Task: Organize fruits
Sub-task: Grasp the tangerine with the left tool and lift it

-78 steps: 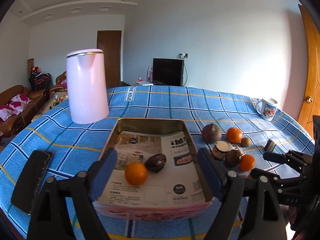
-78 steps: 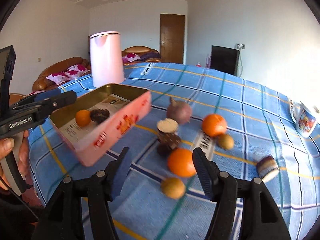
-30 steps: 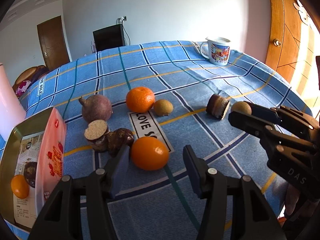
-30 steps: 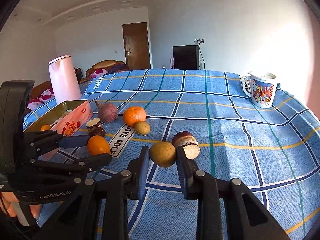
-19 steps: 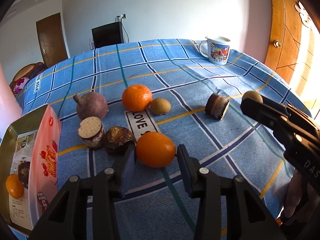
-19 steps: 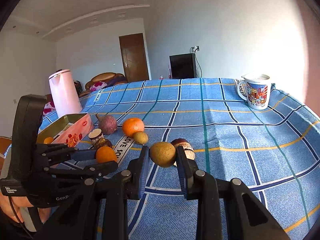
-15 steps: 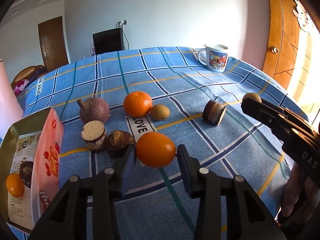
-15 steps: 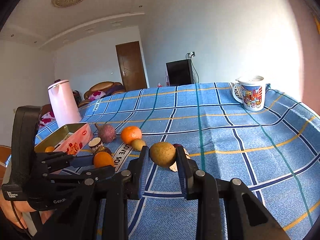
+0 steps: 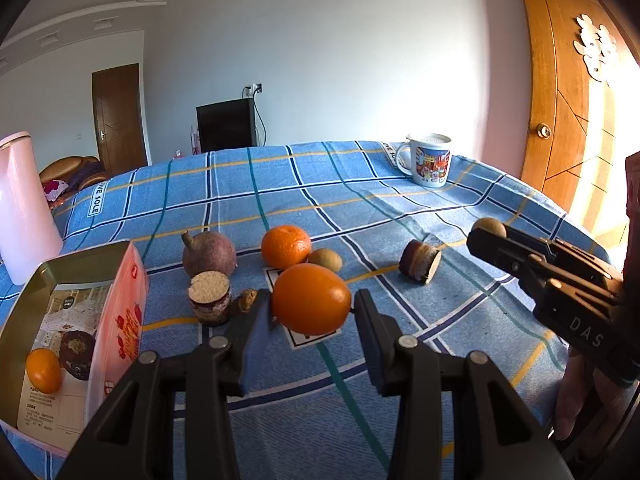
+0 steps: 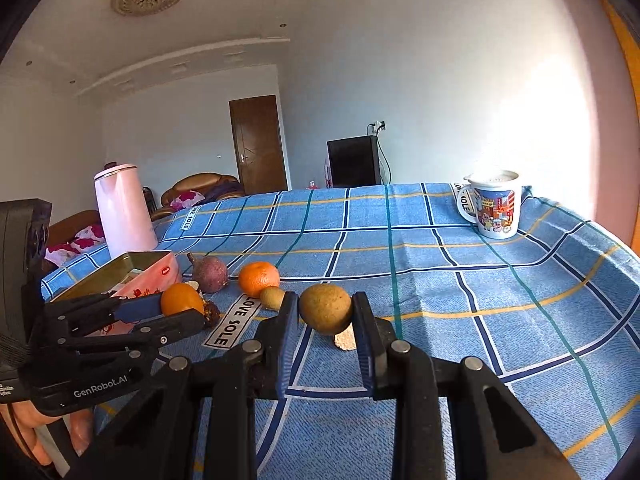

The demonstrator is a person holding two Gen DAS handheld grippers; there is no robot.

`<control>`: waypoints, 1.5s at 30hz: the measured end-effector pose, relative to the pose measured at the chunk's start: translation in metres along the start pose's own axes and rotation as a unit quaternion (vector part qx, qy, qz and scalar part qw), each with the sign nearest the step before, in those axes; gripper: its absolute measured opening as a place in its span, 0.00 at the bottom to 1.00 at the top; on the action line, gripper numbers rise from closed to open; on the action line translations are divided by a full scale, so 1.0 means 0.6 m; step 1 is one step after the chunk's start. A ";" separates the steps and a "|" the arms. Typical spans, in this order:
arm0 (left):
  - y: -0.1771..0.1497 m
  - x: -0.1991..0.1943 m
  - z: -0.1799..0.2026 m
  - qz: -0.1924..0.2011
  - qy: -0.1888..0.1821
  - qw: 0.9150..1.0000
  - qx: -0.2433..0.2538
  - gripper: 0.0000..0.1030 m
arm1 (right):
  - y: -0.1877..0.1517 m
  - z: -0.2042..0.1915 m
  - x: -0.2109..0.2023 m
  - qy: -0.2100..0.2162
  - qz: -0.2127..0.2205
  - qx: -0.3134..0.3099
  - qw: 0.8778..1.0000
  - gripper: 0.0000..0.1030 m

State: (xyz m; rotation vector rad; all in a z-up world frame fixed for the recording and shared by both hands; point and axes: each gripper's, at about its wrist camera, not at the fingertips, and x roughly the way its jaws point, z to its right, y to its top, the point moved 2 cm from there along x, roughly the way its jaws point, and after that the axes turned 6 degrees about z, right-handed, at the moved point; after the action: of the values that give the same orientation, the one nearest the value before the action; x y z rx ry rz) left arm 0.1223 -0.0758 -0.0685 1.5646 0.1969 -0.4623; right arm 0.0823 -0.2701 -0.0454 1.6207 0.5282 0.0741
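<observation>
Jaws of left gripper (image 9: 312, 304) clamp orange (image 9: 311, 298), right gripper (image 10: 325, 316) brown fruit (image 10: 325, 308)

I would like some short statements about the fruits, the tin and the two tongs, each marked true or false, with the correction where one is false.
1. The left tongs grip an orange. True.
2. The right tongs are empty. False: they are shut on a round brownish-yellow fruit.
3. The open tin already holds an orange fruit and a dark one. True.
4. The mug stands inside the tin. False: it stands alone at the far edge of the checked tablecloth.
5. No fruit remains on the cloth. False: a second orange, a purple round fruit and several cut pieces lie there.
</observation>
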 end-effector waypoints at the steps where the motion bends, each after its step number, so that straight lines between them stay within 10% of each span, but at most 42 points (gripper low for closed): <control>1: 0.000 -0.002 0.000 0.004 0.001 1.000 0.001 0.43 | 0.000 0.000 0.000 0.000 0.001 0.000 1.000 0.28; 45: 0.001 -0.065 -0.015 0.093 0.008 0.996 0.004 0.43 | 0.007 -0.019 -0.026 0.006 0.054 -0.027 0.998 0.28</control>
State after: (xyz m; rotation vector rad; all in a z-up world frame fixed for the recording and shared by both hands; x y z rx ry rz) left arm 0.0890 -0.0607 -0.0524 1.5773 0.0606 -0.3057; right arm 0.0655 -0.2657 -0.0360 1.5961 0.4439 0.1779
